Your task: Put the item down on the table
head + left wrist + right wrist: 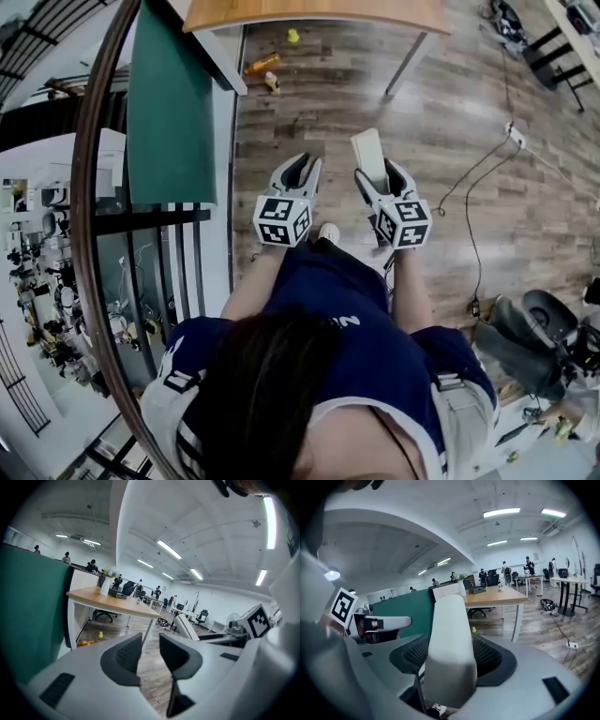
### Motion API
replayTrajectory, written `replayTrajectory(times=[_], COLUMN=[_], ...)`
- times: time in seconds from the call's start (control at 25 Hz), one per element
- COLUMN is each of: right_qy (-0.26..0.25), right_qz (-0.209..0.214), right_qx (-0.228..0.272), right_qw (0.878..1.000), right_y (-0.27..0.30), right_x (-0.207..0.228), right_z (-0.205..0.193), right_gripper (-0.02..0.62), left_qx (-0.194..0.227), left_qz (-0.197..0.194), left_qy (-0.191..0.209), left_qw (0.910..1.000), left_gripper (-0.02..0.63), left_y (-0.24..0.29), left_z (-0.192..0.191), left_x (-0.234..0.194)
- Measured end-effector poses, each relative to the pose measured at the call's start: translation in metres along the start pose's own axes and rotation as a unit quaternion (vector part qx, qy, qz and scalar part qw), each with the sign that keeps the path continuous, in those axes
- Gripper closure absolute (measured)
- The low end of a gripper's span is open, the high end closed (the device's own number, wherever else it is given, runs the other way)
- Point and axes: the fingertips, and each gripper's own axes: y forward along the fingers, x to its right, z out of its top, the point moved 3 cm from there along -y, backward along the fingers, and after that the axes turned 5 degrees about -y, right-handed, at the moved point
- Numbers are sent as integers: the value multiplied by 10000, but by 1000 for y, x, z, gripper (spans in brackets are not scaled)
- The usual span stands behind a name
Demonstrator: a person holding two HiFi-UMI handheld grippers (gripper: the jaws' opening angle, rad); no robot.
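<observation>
A pale cream, wedge-shaped block (368,153) stands up between the jaws of my right gripper (380,176), which is shut on it; in the right gripper view the block (450,639) fills the gap between the dark pads (487,656). My left gripper (302,161) is level beside it, jaws a narrow gap apart with only floor showing between them (150,644). Both are held in the air over wooden floor. The wooden-topped table (319,14) stands ahead, its corner and white leg visible (117,603) (497,596).
A green partition (169,103) runs along the left. Under the table lie an orange bottle (262,64) and a small yellow object (292,36). Cables and a power strip (514,134) cross the floor at right. A dark chair (534,347) sits at the lower right.
</observation>
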Motion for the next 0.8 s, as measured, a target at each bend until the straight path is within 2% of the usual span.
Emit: replayTrajectory(times=[0.08,0.28,0.6,0.8], right_qy=[-189,-448,-436,-339], right_qz=[-70,-120,-409,-578], right_qx=[-57,-36,-28,-188], right_qw=[9998,9989,9982,9976], right_y=[0,-2,14,66], right_x=[1,6,21,46], right_z=[-1,2,6,36], right_gripper=[288,288,288,288], left_qx=[-41,-60,-22,-125], left_qz=[-72,-11,4,-103], left_qy=[54,173,471,462], left_qw=[10000,9998,9989,9988], left_gripper=[423,290,257,238], left_y=[3,7,27,78], left_z=[-2,-5,0,36], left_x=[5,4,-15,-55])
